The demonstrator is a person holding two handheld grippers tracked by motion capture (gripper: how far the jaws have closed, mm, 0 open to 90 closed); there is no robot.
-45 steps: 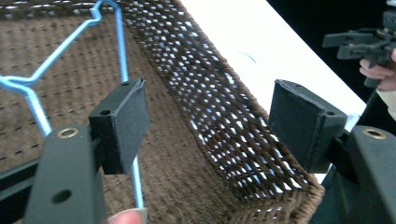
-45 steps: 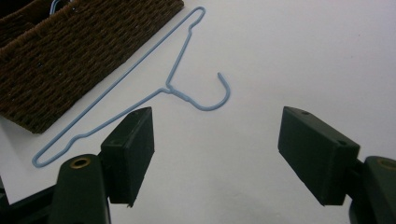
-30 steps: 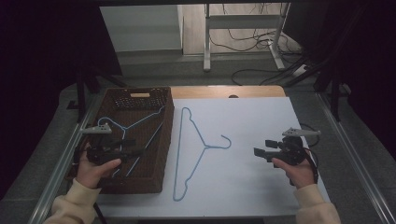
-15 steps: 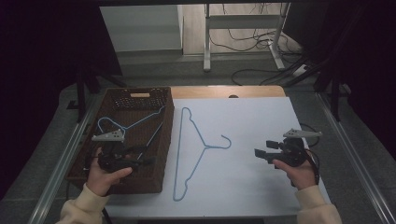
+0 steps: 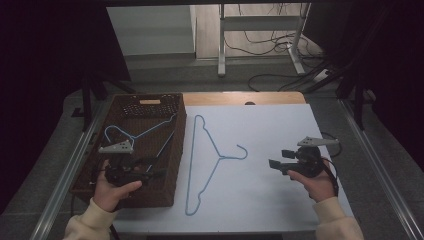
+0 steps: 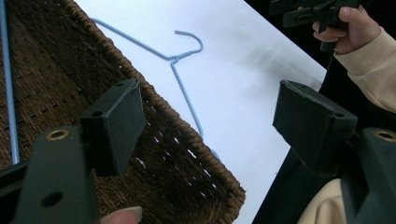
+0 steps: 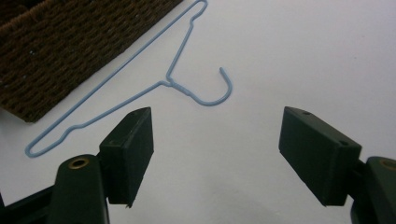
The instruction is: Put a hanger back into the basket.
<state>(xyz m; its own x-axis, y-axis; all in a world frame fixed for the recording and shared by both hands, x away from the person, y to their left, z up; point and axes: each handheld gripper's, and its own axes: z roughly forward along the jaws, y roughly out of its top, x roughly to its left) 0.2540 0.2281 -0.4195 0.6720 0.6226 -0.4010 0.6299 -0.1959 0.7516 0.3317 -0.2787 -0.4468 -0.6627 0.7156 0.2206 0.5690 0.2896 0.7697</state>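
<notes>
At the lower left of the high view, our left gripper (image 5: 150,173) hovers over the near end of a brown wicker basket (image 5: 165,192), jaws released and grasping nothing. At the lower right, our right gripper (image 5: 277,159) is likewise released and empty, held above the white worktop (image 5: 280,125).

Between them, at the frame's centre, a blue wire hanger (image 5: 215,159) lies flat on the worktop just beside the basket, its hook pointing toward the right gripper. Farther up, inside the basket, a second blue hanger (image 5: 145,131) rests on the weave.

We judge the risk lies in the thin wire: flat on the worktop it could slip from the jaws, and the basket hanger's hook might snag the wicker when lifted.
</notes>
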